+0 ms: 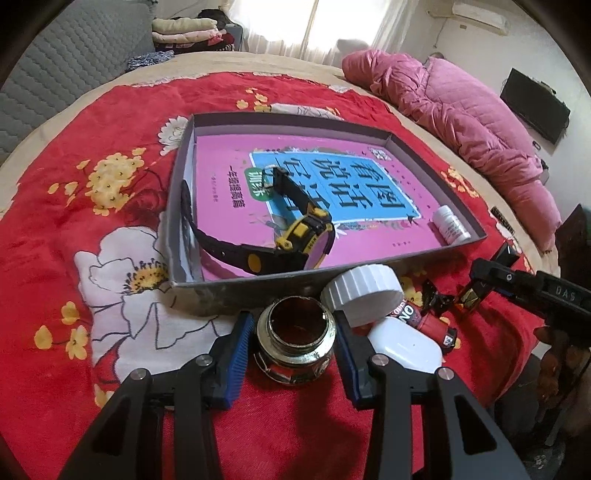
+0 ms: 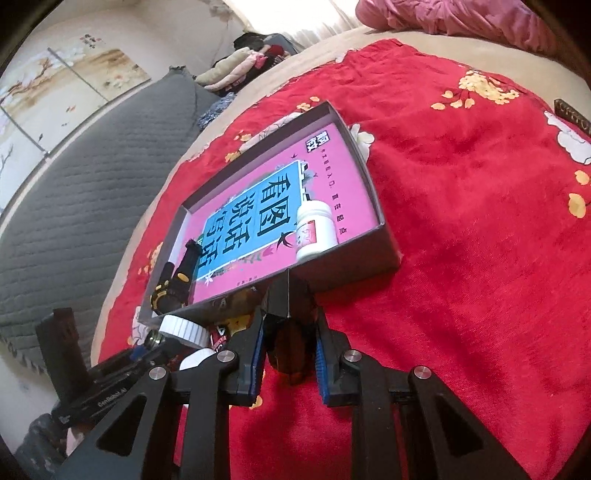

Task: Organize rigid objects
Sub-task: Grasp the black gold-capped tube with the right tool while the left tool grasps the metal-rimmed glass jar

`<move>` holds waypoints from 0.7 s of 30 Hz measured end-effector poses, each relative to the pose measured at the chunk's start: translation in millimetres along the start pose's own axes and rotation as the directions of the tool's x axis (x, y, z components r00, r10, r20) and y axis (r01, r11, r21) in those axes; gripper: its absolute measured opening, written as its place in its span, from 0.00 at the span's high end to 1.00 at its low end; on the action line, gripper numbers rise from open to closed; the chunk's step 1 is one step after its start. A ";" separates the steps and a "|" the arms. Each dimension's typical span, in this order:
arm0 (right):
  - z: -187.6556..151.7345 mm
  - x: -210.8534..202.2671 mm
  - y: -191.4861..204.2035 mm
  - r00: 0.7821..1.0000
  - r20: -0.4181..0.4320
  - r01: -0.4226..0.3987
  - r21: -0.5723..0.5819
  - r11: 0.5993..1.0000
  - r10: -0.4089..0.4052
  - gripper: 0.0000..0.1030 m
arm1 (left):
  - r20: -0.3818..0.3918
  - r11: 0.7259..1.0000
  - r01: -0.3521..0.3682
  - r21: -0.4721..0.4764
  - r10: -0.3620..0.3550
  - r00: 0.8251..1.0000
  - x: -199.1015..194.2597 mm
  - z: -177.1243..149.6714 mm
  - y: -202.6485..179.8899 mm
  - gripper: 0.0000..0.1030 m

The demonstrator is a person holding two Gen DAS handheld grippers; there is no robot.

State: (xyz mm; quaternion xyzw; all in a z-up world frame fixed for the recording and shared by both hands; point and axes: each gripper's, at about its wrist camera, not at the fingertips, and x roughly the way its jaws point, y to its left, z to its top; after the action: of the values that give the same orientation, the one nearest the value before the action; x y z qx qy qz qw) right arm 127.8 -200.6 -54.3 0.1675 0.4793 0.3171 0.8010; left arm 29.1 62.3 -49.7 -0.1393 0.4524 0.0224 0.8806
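Note:
My left gripper [image 1: 293, 323] stands with a blue pad on each side of a short metal threaded fitting [image 1: 295, 343] on the red blanket, and both pads touch it. My right gripper [image 2: 290, 323] is shut on a small black box with gold markings [image 2: 288, 295]; in the left wrist view that gripper [image 1: 476, 282] holds the box [image 1: 468, 297] just above the blanket. The grey cardboard tray [image 1: 236, 291] holds a pink book [image 1: 221, 162], a black-and-yellow watch [image 1: 303, 232] and a small white bottle [image 1: 450, 225].
In front of the tray lie a white ribbed cap [image 1: 364, 291], a white rounded case [image 1: 406, 343], a red-and-black battery [image 1: 434, 325] and a black clip [image 1: 432, 295]. A pink quilt [image 1: 461, 110] is heaped on the far right. Folded clothes [image 1: 184, 31] sit at the back.

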 end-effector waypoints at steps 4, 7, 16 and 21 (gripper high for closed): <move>-0.4 -8.5 4.2 1.000 0.027 -0.004 -0.020 1.000 0.005 0.78 | 0.014 1.000 0.002 -0.014 -0.002 1.000 -6.3 0.2 2.3 0.59; 0.8 -11.1 8.1 0.999 0.037 -0.005 -0.037 0.999 0.006 0.78 | 0.022 1.000 0.000 -0.019 0.000 1.000 -9.6 0.3 2.9 0.59; 0.9 -19.4 12.5 0.998 0.059 -0.018 -0.046 0.999 0.021 0.78 | 0.042 1.000 -0.009 -0.014 0.009 0.999 -19.8 -0.6 -0.8 0.59; 0.9 -23.0 14.3 0.998 0.065 -0.023 -0.053 0.998 0.026 0.78 | 0.061 1.000 -0.013 -0.027 0.015 0.998 -26.8 -0.9 0.0 0.59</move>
State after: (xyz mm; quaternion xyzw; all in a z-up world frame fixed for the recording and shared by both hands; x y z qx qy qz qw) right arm 115.8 -205.3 -30.5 0.1628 0.4420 0.3338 0.8166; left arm 12.6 64.4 -28.6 -0.1471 0.4260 0.0390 0.8919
